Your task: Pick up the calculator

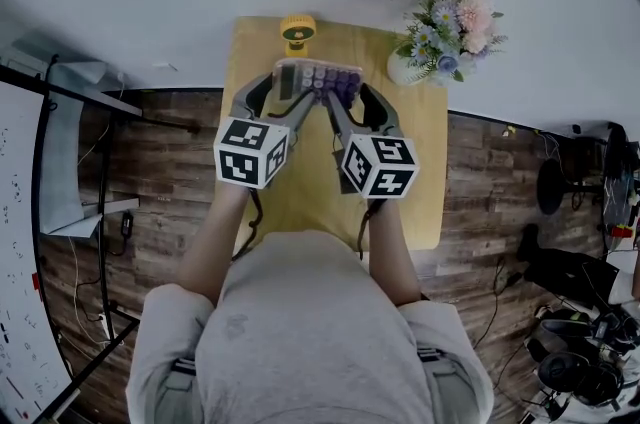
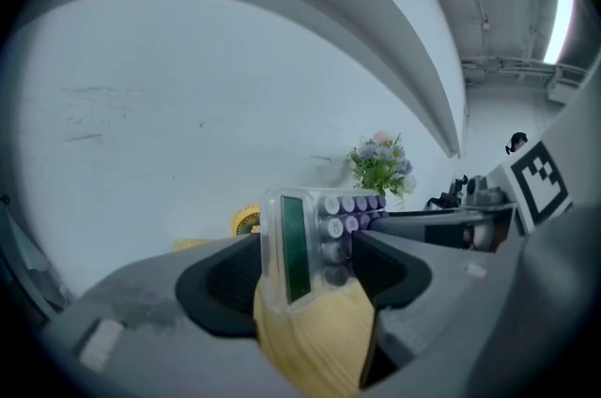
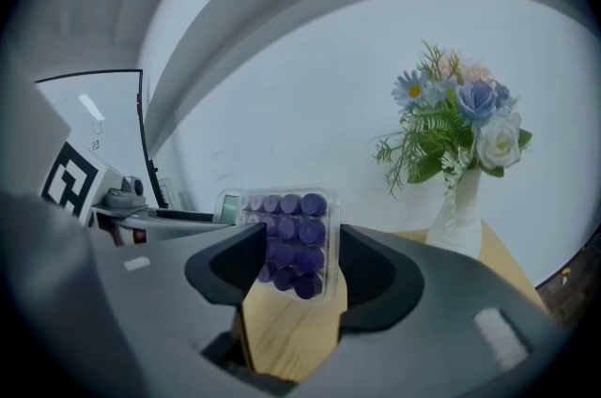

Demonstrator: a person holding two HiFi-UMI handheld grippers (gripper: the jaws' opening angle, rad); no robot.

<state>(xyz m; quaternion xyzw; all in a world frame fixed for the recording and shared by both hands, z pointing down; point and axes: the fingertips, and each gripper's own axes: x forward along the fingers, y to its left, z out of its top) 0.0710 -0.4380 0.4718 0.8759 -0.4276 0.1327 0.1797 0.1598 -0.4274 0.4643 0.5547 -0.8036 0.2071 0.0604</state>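
No readable text, brand or number in any view.
- Calculator (image 1: 318, 79): key glyphs faint and too blurred to read. Green display (image 2: 294, 246) shows no legible digits.
- Left marker cube (image 1: 251, 150), right marker cube (image 1: 380, 164): black-and-white square code patterns only, not letters or digits.
- Whiteboard (image 1: 15, 242), left edge of scene: small scattered marks, too small to read.
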